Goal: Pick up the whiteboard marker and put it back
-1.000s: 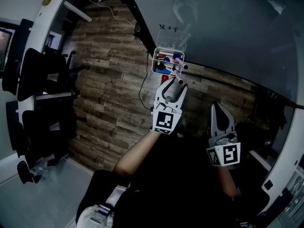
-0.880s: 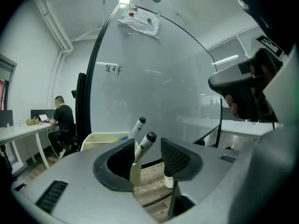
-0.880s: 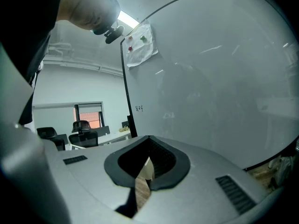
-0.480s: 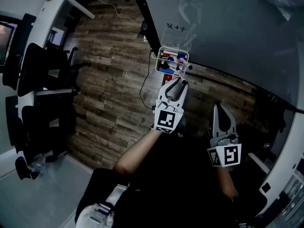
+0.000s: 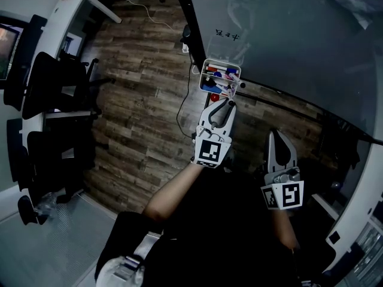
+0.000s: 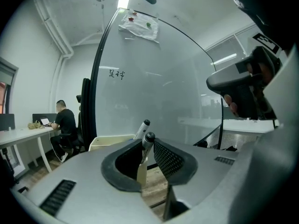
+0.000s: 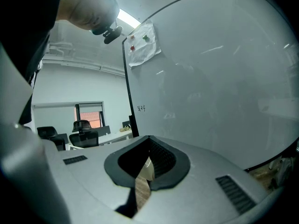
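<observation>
Wood-plank flooring point(image 5: 137, 106) is running beneath a large whiteboard point(image 5: 287, 34), and in front of it the left claw point(image 6: 148, 143) is reaching nearly level, its jaws having just been closing. They are now pressing on the whiteboard marker point(image 6: 148, 139), which is standing upright between the pads with its dark cap uppermost. Just beyond the tips, a white holder tray point(image 5: 204, 78) is hanging at the board's lower edge, carrying several more coloured markers; a second marker point(image 6: 142, 128) is leaning out of it close behind the gripped one. To the side, well apart, the right claw point(image 5: 279, 135) is hovering with its jaws drawn together and nothing between them. Farther off, a person point(image 6: 64, 122) is sitting at a tabletop.
</observation>
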{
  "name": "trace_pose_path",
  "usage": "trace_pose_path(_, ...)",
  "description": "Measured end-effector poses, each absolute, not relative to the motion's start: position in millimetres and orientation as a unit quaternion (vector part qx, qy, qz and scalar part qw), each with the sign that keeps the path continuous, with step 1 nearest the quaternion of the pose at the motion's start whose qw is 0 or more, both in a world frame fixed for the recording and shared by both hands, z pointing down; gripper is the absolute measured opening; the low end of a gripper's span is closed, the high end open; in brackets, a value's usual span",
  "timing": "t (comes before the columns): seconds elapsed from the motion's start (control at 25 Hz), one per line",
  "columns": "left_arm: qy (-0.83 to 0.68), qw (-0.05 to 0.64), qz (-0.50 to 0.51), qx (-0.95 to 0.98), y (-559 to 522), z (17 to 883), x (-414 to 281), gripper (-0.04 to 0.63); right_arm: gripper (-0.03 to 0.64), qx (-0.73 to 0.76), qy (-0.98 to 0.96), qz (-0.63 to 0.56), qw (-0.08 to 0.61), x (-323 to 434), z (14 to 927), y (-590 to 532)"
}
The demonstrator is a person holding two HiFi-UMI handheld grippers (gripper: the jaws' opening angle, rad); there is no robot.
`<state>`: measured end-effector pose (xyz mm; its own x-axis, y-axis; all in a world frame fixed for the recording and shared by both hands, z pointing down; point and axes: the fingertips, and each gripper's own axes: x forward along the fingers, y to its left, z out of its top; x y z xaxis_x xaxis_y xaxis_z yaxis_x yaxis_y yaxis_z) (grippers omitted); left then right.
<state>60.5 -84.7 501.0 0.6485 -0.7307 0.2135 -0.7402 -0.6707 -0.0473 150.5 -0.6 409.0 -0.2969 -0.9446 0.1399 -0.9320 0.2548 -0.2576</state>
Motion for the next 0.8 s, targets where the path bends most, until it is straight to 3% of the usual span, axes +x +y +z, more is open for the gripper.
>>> trace_pose_path(0.8,-0.418,0.013,0.080,0.905,-81,476,48,0.077,0.014,-0.581,0.801,-0.138,0.023,144,405,1)
